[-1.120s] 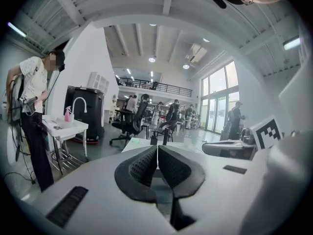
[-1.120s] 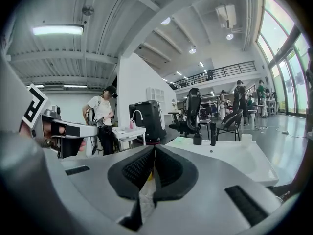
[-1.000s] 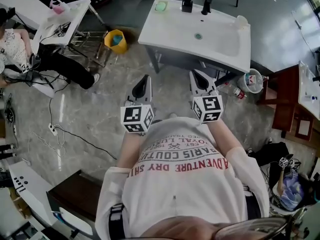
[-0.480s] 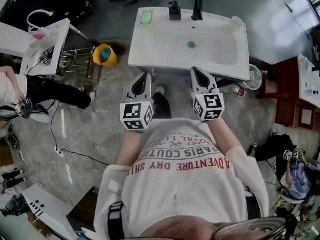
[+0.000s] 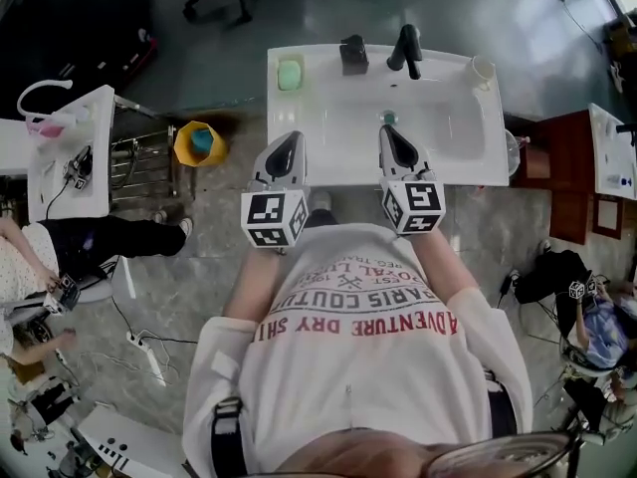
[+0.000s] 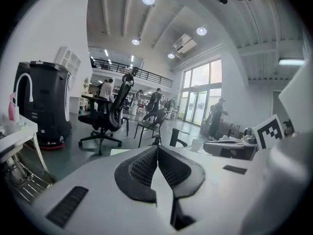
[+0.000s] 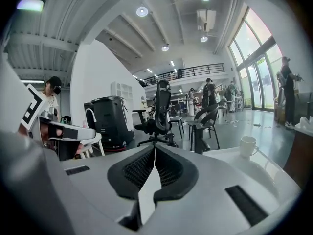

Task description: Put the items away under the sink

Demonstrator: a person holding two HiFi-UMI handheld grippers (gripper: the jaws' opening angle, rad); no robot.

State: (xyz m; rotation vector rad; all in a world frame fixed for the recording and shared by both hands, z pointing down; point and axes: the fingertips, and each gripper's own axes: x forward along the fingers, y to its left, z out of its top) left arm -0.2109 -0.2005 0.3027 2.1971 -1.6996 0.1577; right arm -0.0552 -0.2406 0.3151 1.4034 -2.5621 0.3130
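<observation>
The items you have to put away stand along the far edge of the white sink surface (image 5: 328,137), in the upper middle of the head view. A green soap dish (image 5: 290,74) sits toward the upper left corner, a black dispenser (image 5: 353,54) stands just beside the dark tap (image 5: 405,48), and a pale cup (image 5: 483,70) stands at the upper right corner. The cup also shows at the right edge of the right gripper view.

Your left hand-held gripper (image 5: 287,145) and right hand-held gripper (image 5: 390,135) hover side by side over the near edge of the surface. Each has its jaws pressed together with nothing between them, and both are well apart from every item.

The step in hand looks like the first reach. Spread the jaws before you close in, not at the item. The cup lies nearest your right side and the soap dish nearest your left, so take them that way. Pinch the cup by its wall and keep the dish level. The space under the sink is hidden by the surface, so look into it before you lower anything.
</observation>
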